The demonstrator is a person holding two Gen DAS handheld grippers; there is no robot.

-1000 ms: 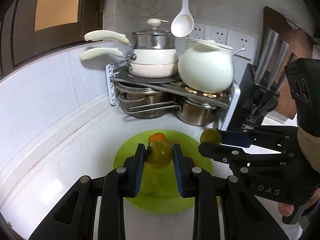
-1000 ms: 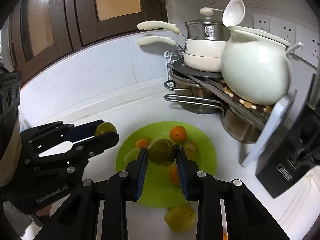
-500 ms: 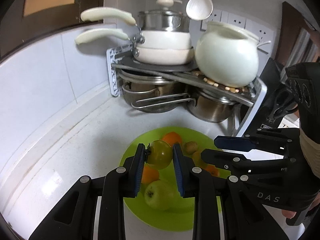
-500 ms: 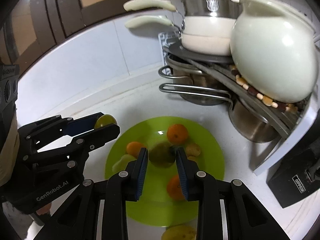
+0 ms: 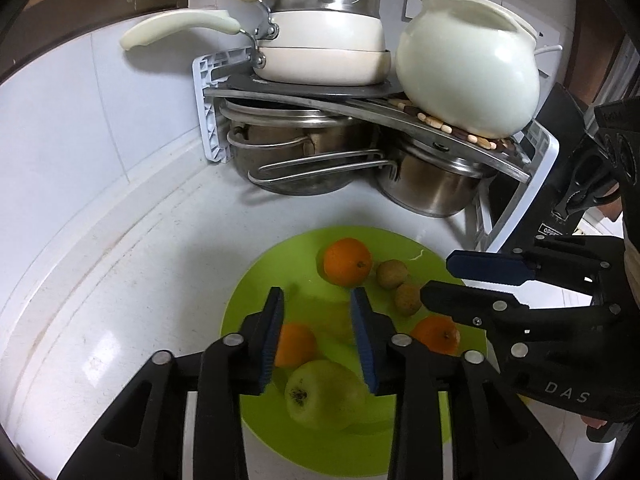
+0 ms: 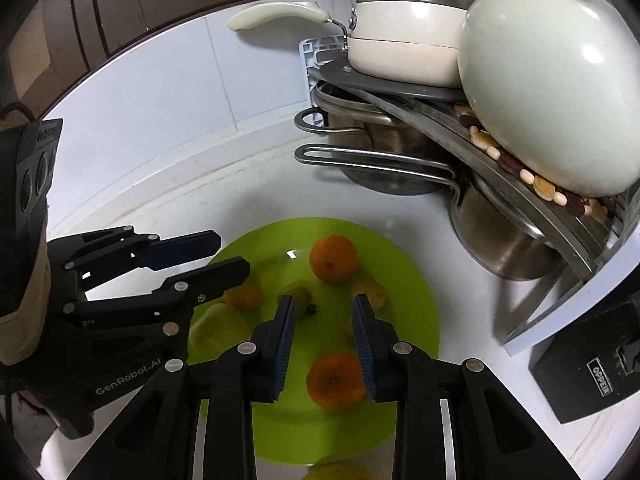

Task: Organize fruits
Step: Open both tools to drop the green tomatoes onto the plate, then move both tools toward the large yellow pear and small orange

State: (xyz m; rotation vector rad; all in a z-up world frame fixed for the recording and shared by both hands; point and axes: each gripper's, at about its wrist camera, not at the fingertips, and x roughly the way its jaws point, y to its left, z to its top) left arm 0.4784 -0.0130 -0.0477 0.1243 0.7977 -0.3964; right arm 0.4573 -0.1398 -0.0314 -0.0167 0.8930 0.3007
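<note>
A lime-green plate lies on the white counter and holds oranges, a green apple, small brown fruits and a blurred greenish fruit. My left gripper is open and empty above the plate. My right gripper is open and empty too, over the plate's middle. Each gripper shows in the other's view: the right one, the left one.
A corner rack with steel pots, cream saucepans and a white ceramic pot stands just behind the plate. A black knife block is at the right. A yellow fruit lies on the counter by the plate's near edge.
Both grippers held a green fruit a second ago. Both have moved down and forward over the plate and opened; the fruits have left the fingers and now lie on the plate.
</note>
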